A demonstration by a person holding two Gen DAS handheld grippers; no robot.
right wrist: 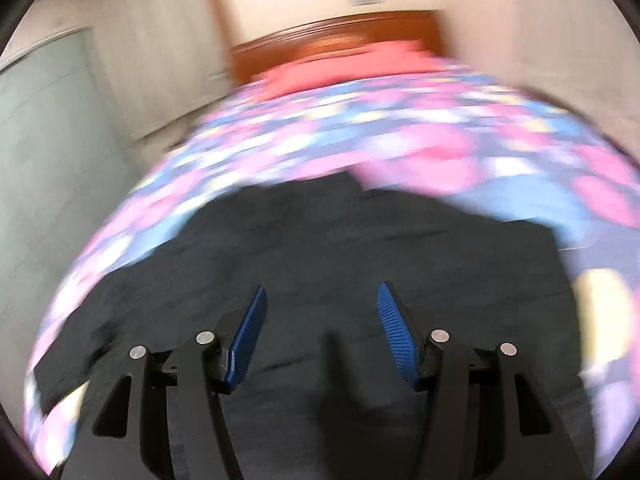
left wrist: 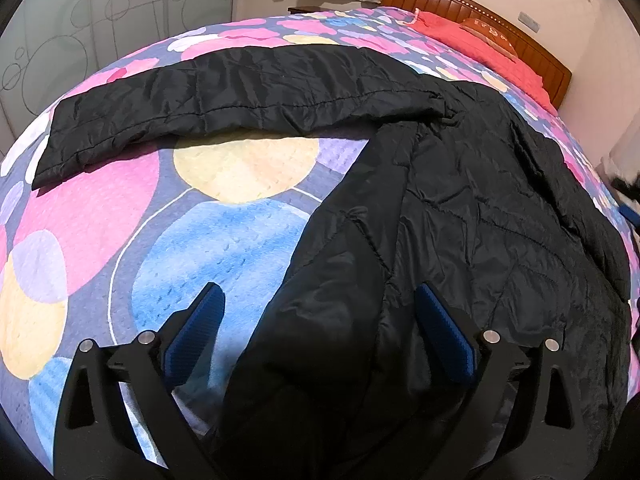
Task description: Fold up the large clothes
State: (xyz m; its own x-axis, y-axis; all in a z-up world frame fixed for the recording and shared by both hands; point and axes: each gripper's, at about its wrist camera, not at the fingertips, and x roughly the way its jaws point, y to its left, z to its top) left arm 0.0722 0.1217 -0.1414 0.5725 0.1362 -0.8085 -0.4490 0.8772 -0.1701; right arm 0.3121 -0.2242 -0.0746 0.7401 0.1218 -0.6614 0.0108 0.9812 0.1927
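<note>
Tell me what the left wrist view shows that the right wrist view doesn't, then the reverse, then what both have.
Only the left wrist view: the black jacket's sleeve stretched out to the left across the bedspread, the quilted stitching, and the left hand-held gripper, open with the jacket's edge between its fingers.

Only the right wrist view: the right hand-held gripper, open above flat black fabric, nothing pinched. This view is blurred.

Both: the black jacket, the circle-patterned bedspread, the red pillow and the wooden headboard.
</note>
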